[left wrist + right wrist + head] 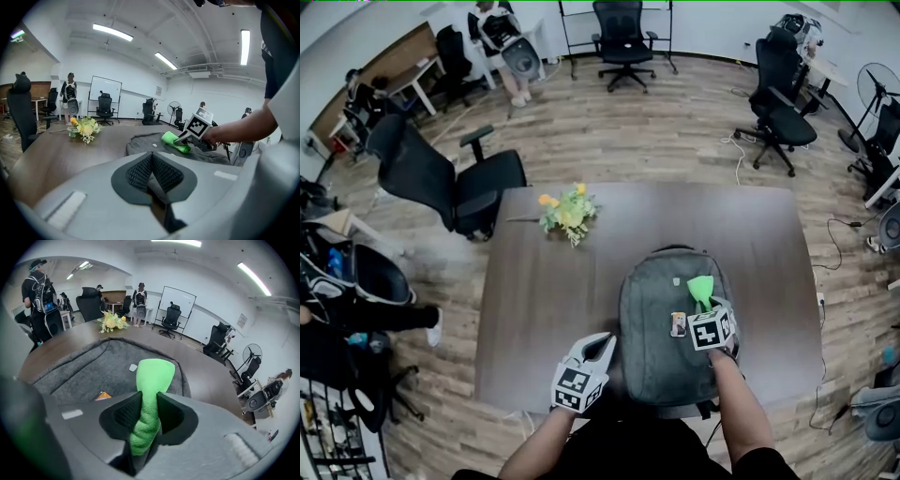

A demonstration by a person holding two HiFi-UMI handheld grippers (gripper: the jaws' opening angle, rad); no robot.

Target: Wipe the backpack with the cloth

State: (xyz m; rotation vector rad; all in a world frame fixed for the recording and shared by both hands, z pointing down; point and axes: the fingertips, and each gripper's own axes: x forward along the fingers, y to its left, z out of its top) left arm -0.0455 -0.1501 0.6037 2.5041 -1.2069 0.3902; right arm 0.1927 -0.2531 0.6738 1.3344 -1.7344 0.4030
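A grey backpack (667,328) lies flat on the dark wooden table (544,291), near its front edge. My right gripper (705,305) is over the backpack's upper right part and is shut on a green cloth (701,288). In the right gripper view the cloth (152,380) sticks out past the jaws above the backpack (89,371). My left gripper (602,347) is shut with nothing in it, at the backpack's left edge. In the left gripper view, the backpack (145,140), the cloth (174,142) and the right gripper (185,139) lie ahead of the left gripper (151,169).
A small bunch of yellow flowers (567,214) lies on the table's far left part. A black office chair (441,178) stands by the table's left corner, and more chairs (783,103) stand farther off. People (502,42) are at the back of the room.
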